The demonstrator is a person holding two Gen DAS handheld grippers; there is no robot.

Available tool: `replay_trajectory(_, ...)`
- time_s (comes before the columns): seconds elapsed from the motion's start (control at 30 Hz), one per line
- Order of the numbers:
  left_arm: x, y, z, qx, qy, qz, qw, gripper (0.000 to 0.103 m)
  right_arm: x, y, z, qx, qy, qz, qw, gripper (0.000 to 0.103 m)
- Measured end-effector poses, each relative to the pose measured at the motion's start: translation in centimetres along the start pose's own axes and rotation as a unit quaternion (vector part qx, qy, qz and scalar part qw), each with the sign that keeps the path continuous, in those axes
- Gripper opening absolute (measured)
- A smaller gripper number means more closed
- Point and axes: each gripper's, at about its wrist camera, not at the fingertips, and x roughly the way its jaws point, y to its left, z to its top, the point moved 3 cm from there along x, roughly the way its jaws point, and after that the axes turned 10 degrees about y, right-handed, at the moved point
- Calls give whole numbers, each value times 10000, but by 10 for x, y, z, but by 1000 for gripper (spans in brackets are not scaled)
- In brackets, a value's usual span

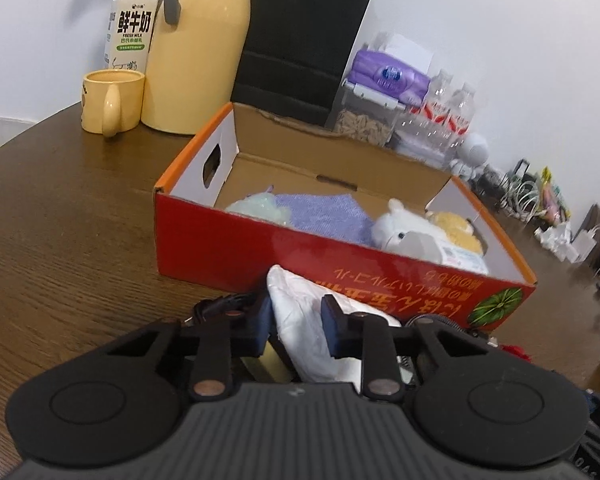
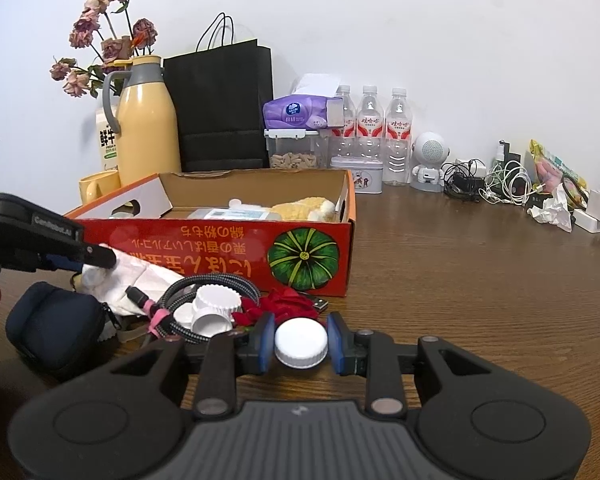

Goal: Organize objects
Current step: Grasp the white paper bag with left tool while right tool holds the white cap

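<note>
Crinkly white bag [image 1: 300, 320] in left gripper [image 1: 296, 320], ribbed round cap [image 2: 301, 343] in right gripper [image 2: 301, 342]

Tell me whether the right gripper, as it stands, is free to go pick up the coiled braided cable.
Probably not yet. The right gripper is shut on a white bottle cap, so it has no free grip. The braided cable lies close ahead, beside white lids, otherwise unblocked.

Bare table [image 2: 480, 280] right of the red box [image 2: 220, 248] — clutter of cable [image 2: 204, 296], white caps [image 2: 216, 304] and pouch [image 2: 56, 328] crowding its near wall.
</note>
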Motion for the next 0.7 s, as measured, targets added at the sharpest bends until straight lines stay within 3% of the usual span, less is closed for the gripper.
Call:
replay_trajectory(0.23,-5,0,-1,45,-176,-87,9998,14,0,0,0,-10,-18,-16,10000,27)
replay_trajectory(0.7,-53,-10,5,427,-805,-358,9952,8,-16,15,8,-219,-452,209,9985,27)
